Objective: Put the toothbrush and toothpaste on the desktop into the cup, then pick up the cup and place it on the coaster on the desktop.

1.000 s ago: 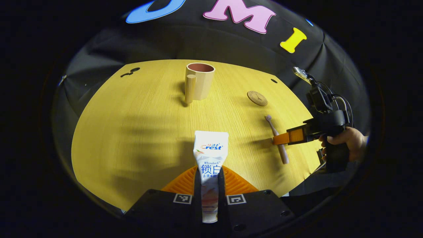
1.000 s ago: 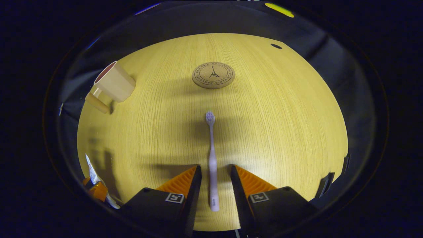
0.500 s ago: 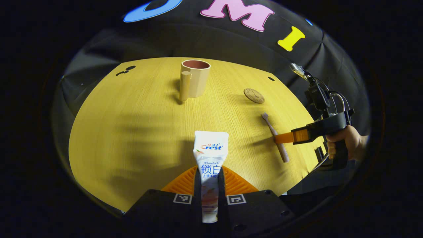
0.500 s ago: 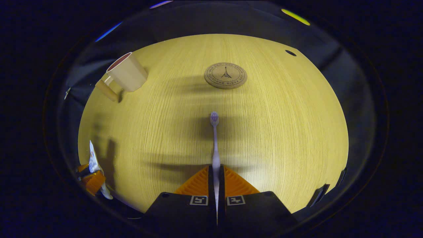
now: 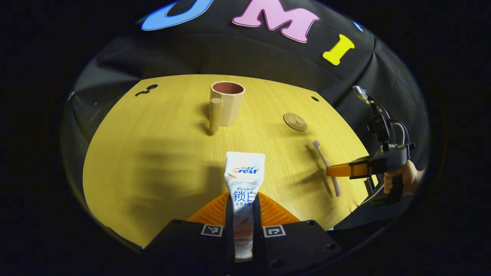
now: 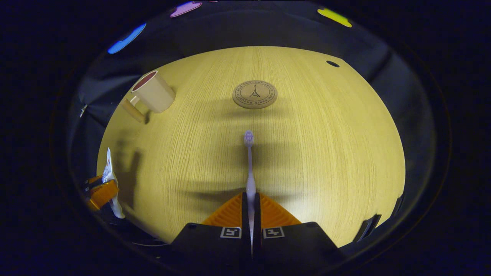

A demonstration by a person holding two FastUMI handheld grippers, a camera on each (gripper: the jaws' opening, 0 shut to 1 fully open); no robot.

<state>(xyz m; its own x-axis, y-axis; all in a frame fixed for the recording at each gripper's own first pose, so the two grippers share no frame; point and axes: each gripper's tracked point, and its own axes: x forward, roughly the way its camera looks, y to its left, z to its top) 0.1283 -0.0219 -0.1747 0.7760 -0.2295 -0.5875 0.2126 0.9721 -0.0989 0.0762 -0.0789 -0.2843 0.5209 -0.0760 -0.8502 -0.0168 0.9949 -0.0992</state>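
The left hand-held gripper (image 5: pixel 244 209) has its ribbed orange fingers clamped on the flat glossy toothpaste (image 5: pixel 244 180). The right hand-held gripper (image 6: pixel 251 209) pinches the slim lilac toothbrush (image 6: pixel 249 161). On the wood-grain counter (image 6: pixel 326 153), the faceted beige cup (image 6: pixel 153 94) stands at ten o'clock and the round cork coaster (image 6: pixel 254 94) at twelve.

Beige cup (image 5: pixel 226 102), lilac toothbrush (image 6: pixel 249 161)

Desktop (image 5: pixel 153 153): pale yellow wood-grain surface, grain running toward the far edge, lit from above with soft blurred shadows across the near half. Small dark round holes (image 5: pixel 152 87) at the desktop's far left corner; another hole (image 6: pixel 332 63) near its far right edge. Black cloth wall (image 5: pixel 245 53), creased, directly behind the desktop's far edge.
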